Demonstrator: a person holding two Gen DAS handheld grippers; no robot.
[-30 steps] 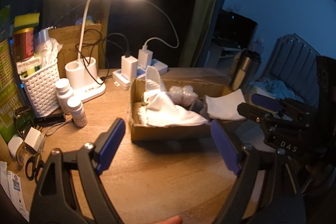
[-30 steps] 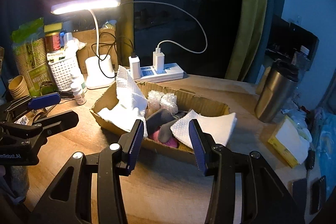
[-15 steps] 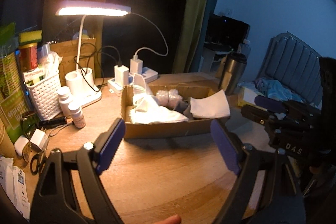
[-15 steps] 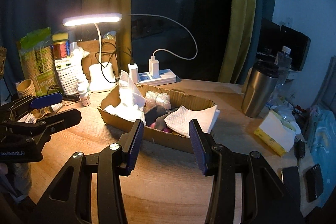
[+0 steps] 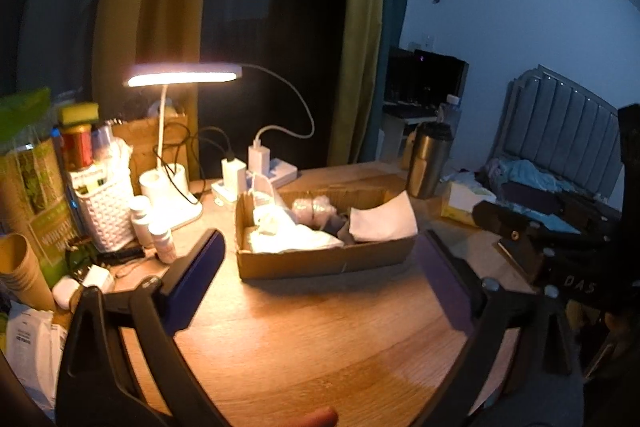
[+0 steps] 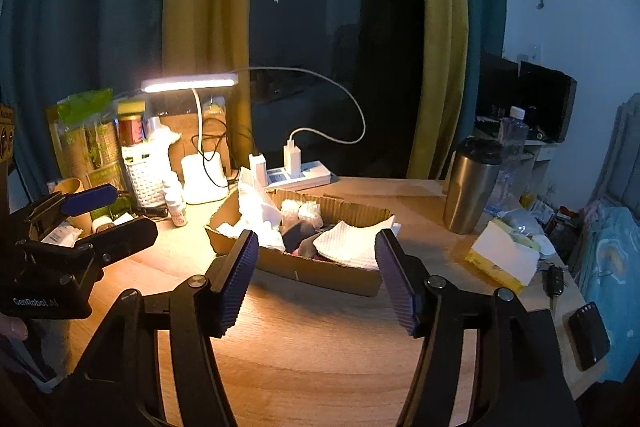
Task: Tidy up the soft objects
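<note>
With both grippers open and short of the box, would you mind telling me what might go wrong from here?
1. The white tissue overhangs the box rim, so a reach might drag it out onto the table.
2. The tumbler stands close right of the box; the right gripper could tip it.

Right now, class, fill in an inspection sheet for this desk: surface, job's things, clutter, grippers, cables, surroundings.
Surface: wooden table, lamp-lit.
Job's things: cardboard box holding white cloths and a paper towel.
Clutter: white basket, pill bottles, steel tumbler, tissue pack.
Grippers: left gripper open; right gripper open; both empty, short of the box.
Cables: chargers in a power strip; lamp cord.
Surroundings: curtains, bed.
</note>
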